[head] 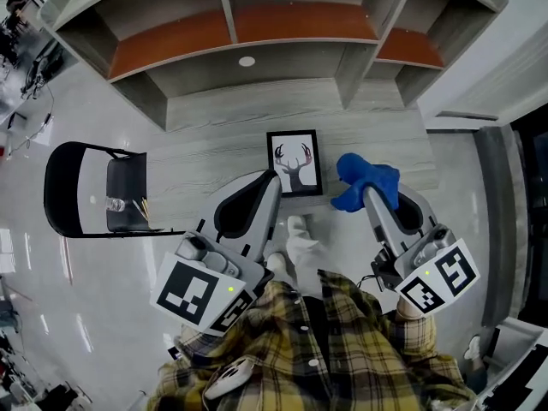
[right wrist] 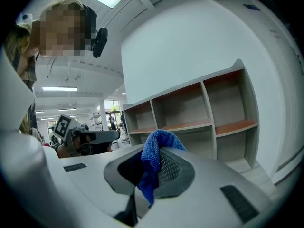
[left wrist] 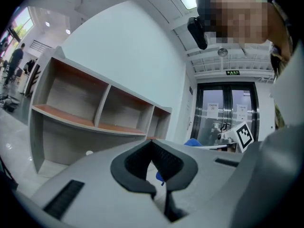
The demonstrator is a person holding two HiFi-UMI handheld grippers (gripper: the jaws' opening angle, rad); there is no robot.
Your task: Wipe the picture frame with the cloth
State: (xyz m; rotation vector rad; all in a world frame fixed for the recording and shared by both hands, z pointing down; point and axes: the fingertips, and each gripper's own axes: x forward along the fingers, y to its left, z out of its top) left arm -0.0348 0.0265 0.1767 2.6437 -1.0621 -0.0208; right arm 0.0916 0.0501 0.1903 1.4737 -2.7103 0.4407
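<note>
Closest to the head camera is the plaid shirt (head: 317, 349), filling the bottom edge, and I've got both tools reaching out from it. The left claw (head: 271, 184) points up toward the picture frame (head: 295, 163), tip just beside the frame's lower left corner. The right claw (head: 373, 197) is on the other side with the blue cloth (head: 366, 176) bunched at its tip, near the frame's right edge. Whether the cloth touches the frame, I can't tell. The frame, showing an antlered deer, sits on the wood-grain tabletop (head: 214, 139) below the shelf unit (head: 240, 32). A black chair (head: 90, 191) stands off to the left.

Over to the left gripper view: the left claw (left wrist: 152, 146) has its jaws brought together with nothing clamped between them. A sliver of blue shows through the gap lower down, and I can't make out what it is. Beyond, the cloth (left wrist: 192, 141) and the right claw's marker cube (left wrist: 243, 135) show in front of glass doors (left wrist: 228, 108), with the shelf unit (left wrist: 95, 113) on the left.

Right gripper view now: the right claw (right wrist: 153, 152) is clamped on the cloth (right wrist: 160, 144), which bulges over the tips and hangs down into the hollow between the jaws. The shelf unit (right wrist: 199, 113) is behind.
</note>
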